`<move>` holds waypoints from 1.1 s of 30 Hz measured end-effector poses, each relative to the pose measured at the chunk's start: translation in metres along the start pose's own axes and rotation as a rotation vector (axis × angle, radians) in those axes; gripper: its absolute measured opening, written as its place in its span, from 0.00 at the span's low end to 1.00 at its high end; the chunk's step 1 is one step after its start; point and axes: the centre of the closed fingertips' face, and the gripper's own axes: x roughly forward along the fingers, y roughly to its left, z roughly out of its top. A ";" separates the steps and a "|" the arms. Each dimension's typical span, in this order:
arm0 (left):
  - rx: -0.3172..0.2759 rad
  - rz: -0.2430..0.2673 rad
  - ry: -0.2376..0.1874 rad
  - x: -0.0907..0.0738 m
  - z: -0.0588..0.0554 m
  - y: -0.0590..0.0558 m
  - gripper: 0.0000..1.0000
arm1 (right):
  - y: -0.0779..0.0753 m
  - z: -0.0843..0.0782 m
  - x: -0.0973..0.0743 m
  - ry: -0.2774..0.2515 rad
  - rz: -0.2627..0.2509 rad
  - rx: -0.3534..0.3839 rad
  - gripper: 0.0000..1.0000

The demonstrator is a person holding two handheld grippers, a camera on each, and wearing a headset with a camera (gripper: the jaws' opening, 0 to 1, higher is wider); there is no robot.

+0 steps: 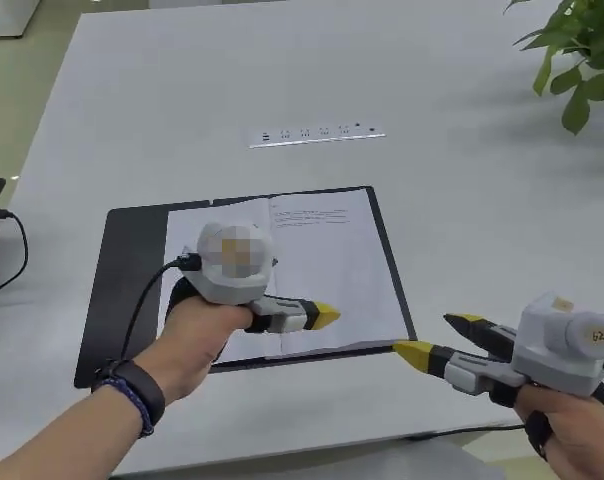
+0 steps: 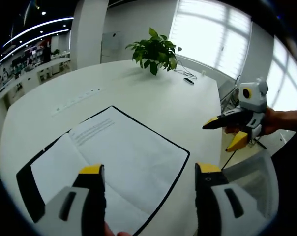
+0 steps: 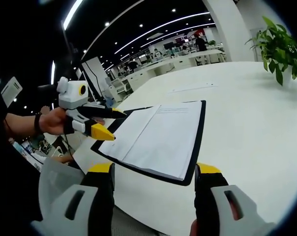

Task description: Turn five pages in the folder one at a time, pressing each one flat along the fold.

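Observation:
The black folder (image 1: 327,255) lies open on the white table (image 1: 462,180), white pages up, with a few printed lines at the top of the right page. My left gripper (image 1: 318,316) hovers open over the lower middle of the folder (image 2: 131,152), jaws wide apart and holding nothing. Off the folder's lower right corner, my right gripper (image 1: 438,337) stands open above the table, its yellow tips aimed at that corner. The right gripper (image 3: 154,169) looks across the folder (image 3: 161,132) at the left gripper (image 3: 105,123). The right gripper (image 2: 231,132) also appears in the left gripper view.
A socket strip (image 1: 317,134) is set into the table beyond the folder. A potted plant (image 1: 579,55) stands at the far right. A black cable (image 1: 17,262) runs along the left side. The table's front edge is close below the folder.

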 end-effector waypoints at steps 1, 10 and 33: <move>0.006 -0.005 0.002 0.005 0.002 -0.002 0.74 | -0.001 0.000 -0.001 0.000 -0.001 0.001 0.65; 0.024 -0.036 0.014 0.035 0.006 -0.016 0.75 | -0.006 0.002 -0.004 -0.005 -0.008 0.006 0.65; 0.023 0.049 0.097 0.101 -0.016 -0.025 0.79 | -0.012 -0.008 -0.010 0.003 -0.001 0.032 0.64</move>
